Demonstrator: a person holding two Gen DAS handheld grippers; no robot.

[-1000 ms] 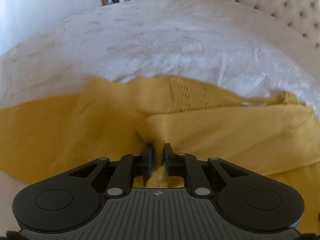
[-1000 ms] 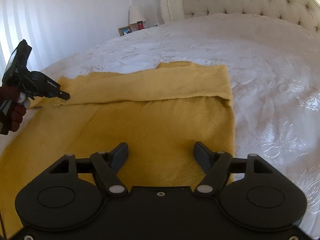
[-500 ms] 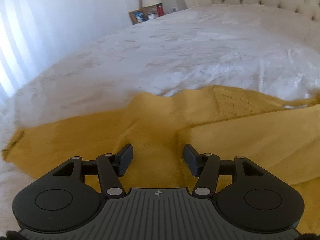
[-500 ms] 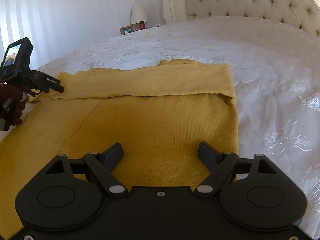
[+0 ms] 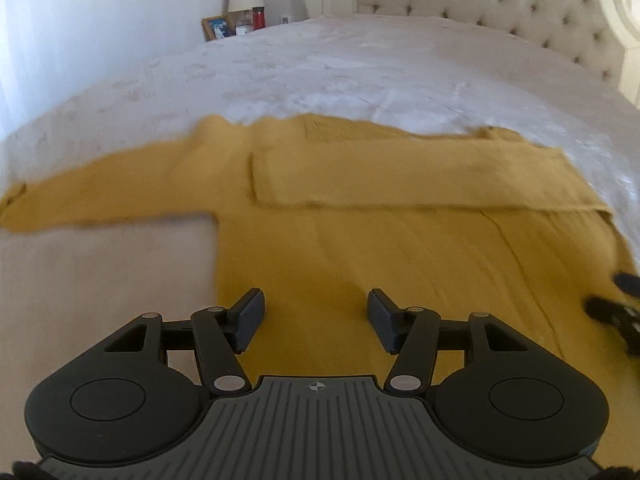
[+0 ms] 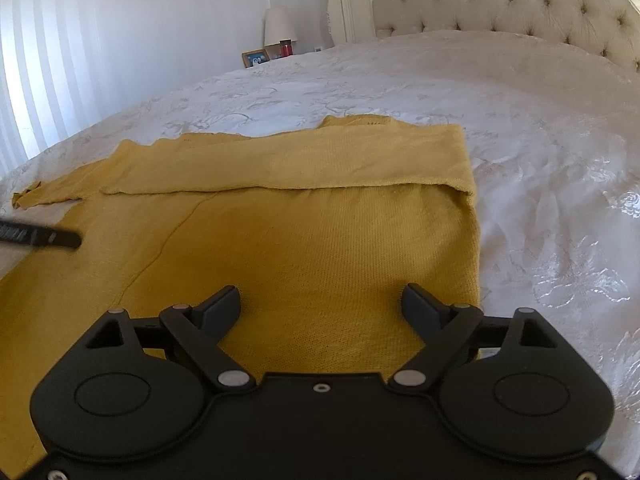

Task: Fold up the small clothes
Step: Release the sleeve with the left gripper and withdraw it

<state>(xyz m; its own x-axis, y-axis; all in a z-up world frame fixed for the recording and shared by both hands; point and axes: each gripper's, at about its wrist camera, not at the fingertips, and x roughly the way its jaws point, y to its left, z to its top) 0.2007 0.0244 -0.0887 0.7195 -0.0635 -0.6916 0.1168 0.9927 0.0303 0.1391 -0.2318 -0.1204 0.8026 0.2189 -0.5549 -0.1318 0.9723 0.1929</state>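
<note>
A mustard-yellow knit sweater [image 5: 360, 248] lies flat on the white bedspread [image 5: 360, 72]; it also shows in the right wrist view [image 6: 304, 248]. One sleeve is folded across the chest as a band [image 6: 288, 164]. The other sleeve [image 5: 104, 192] stretches out to the left. My left gripper [image 5: 316, 320] is open and empty above the sweater's lower left part. My right gripper [image 6: 320, 308] is open and empty above the lower right part. A left gripper finger [image 6: 44, 236] shows at the left edge of the right wrist view.
A tufted cream headboard [image 6: 500, 4] stands at the far end of the bed. A nightstand holds a lamp [image 6: 278, 28], a picture frame [image 6: 256, 57] and a red container [image 6: 286, 47]. A white wall with striped light [image 6: 60, 60] is on the left.
My left gripper let go of the folded sleeve, opened, and drew back toward the sweater's lower part. The sleeve now lies flat across the chest. My right gripper stayed open and barely moved.
</note>
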